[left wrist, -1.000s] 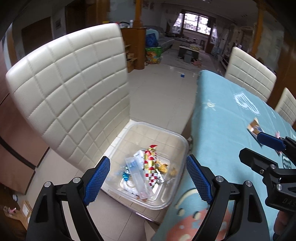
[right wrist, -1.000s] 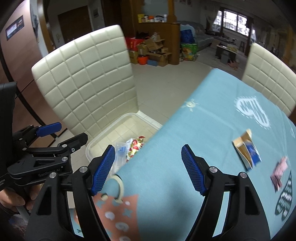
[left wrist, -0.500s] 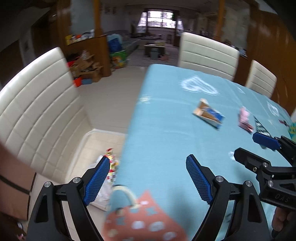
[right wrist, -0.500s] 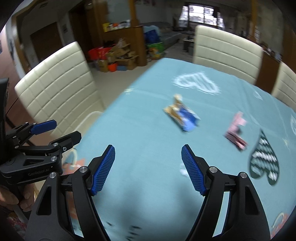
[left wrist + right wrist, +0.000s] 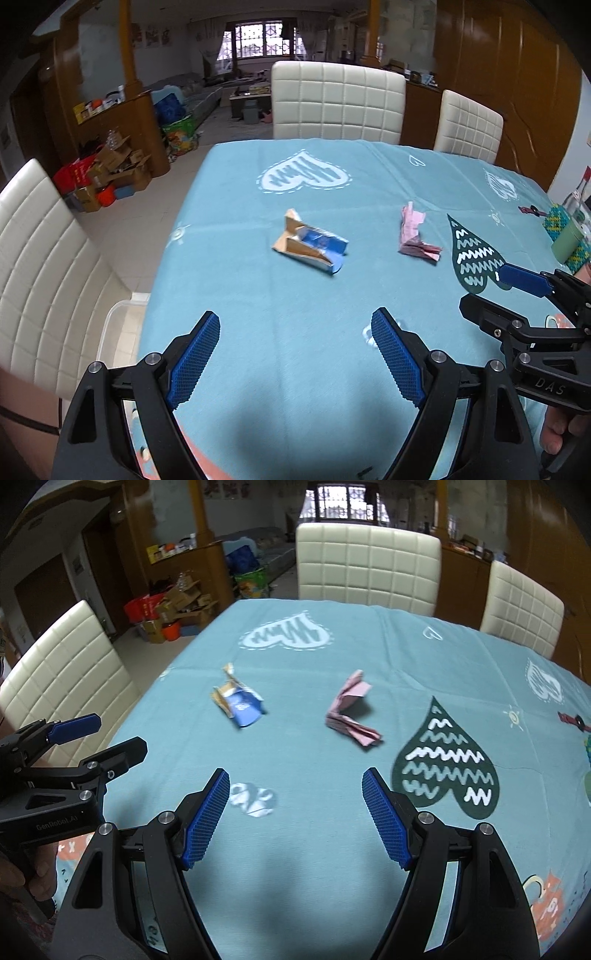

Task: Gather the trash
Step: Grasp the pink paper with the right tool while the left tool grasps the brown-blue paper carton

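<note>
Presently both tools stand with jaws spread and nothing between the pads. The left gripper [image 5: 295,354] has the blue carton [image 5: 312,247] straight ahead; the right gripper [image 5: 295,812] has the pink wrapper [image 5: 351,716] ahead, slightly right. Judged: each is lined up on its own item, open for a pinch. The bin [image 5: 122,317] lies low, left of the left gripper, beside the table [image 5: 258,369].

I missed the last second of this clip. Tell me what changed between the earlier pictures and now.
Both tongs swung away from the clear bin on the chair and now face the table's trash: the left tongs toward the blue-and-tan wrapper, the right tongs toward the pink wrapper. Nothing was grasped or released. Both wrappers lie where they were, and both tongs are open and empty as before.
</note>
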